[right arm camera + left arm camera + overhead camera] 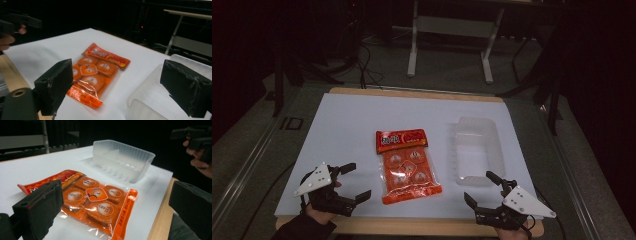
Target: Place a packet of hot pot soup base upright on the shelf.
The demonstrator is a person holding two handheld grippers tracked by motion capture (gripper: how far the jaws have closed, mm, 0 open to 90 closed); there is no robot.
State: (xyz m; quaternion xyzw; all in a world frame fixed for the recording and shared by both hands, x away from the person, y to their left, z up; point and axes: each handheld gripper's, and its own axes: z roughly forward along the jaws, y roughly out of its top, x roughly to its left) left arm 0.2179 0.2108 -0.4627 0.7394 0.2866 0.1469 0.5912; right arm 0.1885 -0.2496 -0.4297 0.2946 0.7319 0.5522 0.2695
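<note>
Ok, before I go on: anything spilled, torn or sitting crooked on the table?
Nothing stands out. The orange snack packet lies flat and sealed in the middle of the white table, turned slightly off square. The clear plastic tray sits upright and empty beside it. Left gripper and right gripper are both open, touching nothing.

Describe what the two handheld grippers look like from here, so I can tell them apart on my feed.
They match: the left gripper and right gripper are black, each with two blocky jaws faced in dark foam-like pads and a pale grey three-cornered plate with small dots on top. A dark sleeve covers the left forearm. A thin black cable trails by the right one.
</note>
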